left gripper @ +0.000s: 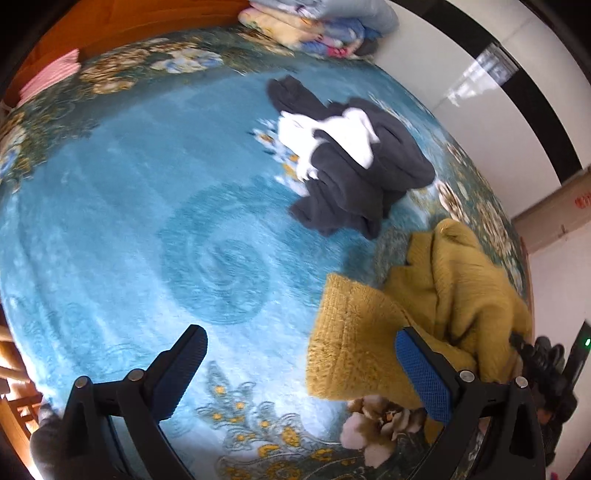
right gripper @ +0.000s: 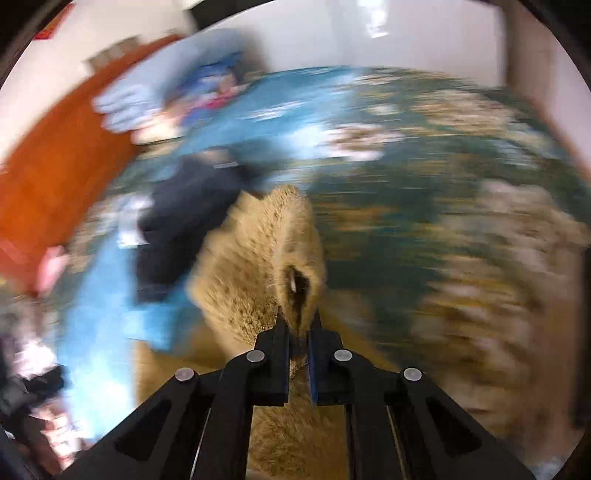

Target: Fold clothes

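A mustard-yellow knitted sweater (left gripper: 436, 295) hangs lifted over the right side of a blue floral bedspread (left gripper: 147, 221). My left gripper (left gripper: 299, 354) is open and empty, with its right finger just in front of the sweater's hanging edge. My right gripper (right gripper: 300, 325) is shut on a fold of the sweater (right gripper: 258, 258); that view is badly motion-blurred. A heap of dark grey and white clothes (left gripper: 354, 166) lies crumpled further back on the bed, and it shows blurred in the right wrist view (right gripper: 184, 206).
Folded bedding (left gripper: 317, 26) is stacked at the far corner by the white wall. A pink folded item (left gripper: 51, 77) lies at the far left by the orange wooden headboard (left gripper: 129, 22). The bed's right edge runs along the wall.
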`<state>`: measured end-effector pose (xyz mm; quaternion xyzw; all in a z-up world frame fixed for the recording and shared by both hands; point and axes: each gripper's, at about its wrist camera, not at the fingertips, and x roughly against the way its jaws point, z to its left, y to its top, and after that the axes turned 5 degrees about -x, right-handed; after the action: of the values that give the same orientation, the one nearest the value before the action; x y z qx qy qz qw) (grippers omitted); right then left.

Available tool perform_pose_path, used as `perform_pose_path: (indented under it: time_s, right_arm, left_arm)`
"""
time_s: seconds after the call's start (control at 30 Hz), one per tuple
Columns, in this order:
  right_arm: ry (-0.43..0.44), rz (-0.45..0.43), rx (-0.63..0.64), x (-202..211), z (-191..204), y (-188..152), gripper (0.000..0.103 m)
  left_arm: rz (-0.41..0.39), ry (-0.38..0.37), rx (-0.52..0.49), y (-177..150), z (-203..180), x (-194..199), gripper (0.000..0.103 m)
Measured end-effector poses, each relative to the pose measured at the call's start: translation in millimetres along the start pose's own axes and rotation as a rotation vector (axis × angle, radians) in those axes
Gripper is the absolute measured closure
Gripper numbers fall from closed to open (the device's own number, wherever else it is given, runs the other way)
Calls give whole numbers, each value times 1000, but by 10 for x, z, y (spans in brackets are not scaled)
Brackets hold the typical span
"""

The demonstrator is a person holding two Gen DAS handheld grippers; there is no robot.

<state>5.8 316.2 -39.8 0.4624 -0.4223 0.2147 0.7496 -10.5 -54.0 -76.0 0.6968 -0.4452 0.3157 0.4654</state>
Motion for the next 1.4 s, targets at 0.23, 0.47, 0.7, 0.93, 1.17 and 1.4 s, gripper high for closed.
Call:
perform_pose_path:
  time_s: [0.23,0.47,0.7,0.93,1.17,1.4]
  right_arm:
    - [-151,148,-48,-144,-606,-383,96]
    - [-128,155,-50,-143,-524,-317,95]
    - [-123,165,-85,-159,-513,-353,94]
    - [-100,147,-80,-51,-466,-314,94]
    - [-6,100,-53,174,-170,-266,94]
    - [35,-3,36,482,179,-122,94]
  left_arm:
    - [167,-26,-63,-66,-205,-631,1]
    - [217,-146,84,-34,-38,-925,19]
    - [209,-176,101,-89,-98,-923,90]
    - [27,-237,116,-18,-29,-356,92]
    - [-251,-323,48,157,-15,751,93]
    - [-339,-396,-130,11,-98,1484,93]
